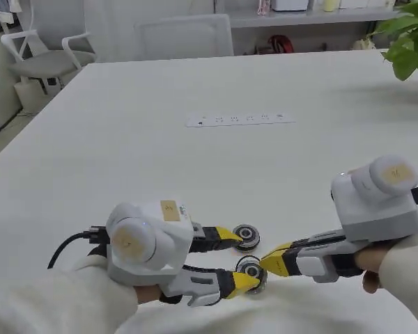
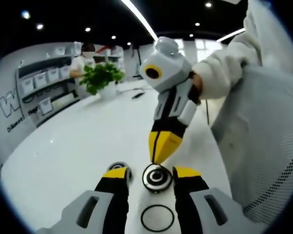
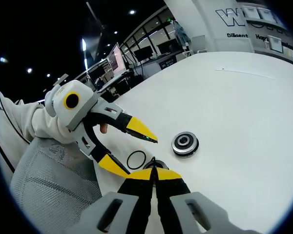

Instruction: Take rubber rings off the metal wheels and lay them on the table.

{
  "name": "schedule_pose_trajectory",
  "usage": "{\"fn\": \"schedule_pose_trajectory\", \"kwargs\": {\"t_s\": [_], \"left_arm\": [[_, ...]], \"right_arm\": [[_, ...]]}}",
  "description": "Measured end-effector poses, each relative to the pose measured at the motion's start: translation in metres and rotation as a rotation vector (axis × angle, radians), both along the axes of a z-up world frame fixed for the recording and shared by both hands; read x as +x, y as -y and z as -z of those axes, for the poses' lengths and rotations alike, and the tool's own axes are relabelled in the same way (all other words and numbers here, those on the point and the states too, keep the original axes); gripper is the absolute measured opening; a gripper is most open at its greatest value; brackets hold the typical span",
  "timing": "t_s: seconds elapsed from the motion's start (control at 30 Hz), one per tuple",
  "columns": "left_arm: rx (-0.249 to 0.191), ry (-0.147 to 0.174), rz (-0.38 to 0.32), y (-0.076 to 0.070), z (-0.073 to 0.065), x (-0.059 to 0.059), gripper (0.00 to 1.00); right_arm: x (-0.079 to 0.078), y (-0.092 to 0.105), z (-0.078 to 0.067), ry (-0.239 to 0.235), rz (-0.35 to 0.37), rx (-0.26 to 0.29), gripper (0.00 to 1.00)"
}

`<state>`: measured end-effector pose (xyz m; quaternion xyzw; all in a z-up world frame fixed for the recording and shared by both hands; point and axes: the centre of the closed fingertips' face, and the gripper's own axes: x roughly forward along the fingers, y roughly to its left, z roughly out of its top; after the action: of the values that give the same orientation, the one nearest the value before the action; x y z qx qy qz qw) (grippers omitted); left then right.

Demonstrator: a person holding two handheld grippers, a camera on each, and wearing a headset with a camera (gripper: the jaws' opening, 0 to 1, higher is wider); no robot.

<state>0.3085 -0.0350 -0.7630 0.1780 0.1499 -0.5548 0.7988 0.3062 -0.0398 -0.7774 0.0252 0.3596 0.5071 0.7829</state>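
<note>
The nearer metal wheel [image 2: 157, 177] lies flat on the white table [image 1: 195, 160] with its hub up. It is a round disc with no long axis, and its axle line stands upright. The left gripper [image 1: 238, 258] straddles it with its jaws spread; I cannot tell if they touch it. The right gripper [image 2: 161, 155], jaws pressed together on nothing I can make out, has its tip at the wheel's rim. One rubber ring [image 2: 157, 218] lies just beside it and a second wheel [image 3: 185, 144] sits near. Prying looks to be in hand — next, the tip likely needs to hook under the rubber while the left gripper steadies the wheel.
</note>
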Motion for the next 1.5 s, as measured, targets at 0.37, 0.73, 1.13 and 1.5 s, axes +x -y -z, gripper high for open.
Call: {"fn": "schedule_pose_trajectory", "kwargs": {"t_s": [0.37,0.73,1.13,1.5], "left_arm": [[-0.009,0.012,-0.037,-0.015,-0.012,0.006,0.56],[-0.022,-0.011,-0.038,-0.026,-0.024,0.003,0.73],[-0.012,-0.02,-0.069,-0.042,-0.029,0.005,0.86],[-0.048,-0.008,-0.109,-0.056,-0.042,0.009,0.93]], "right_arm": [[-0.001,-0.003,-0.008,0.034,-0.011,0.002,0.0],[0.004,-0.006,-0.022,0.047,0.009,0.05,0.0],[0.006,-0.012,-0.033,0.047,0.02,0.094,0.0],[0.008,-0.016,-0.043,0.027,0.045,0.148,0.0]]}}
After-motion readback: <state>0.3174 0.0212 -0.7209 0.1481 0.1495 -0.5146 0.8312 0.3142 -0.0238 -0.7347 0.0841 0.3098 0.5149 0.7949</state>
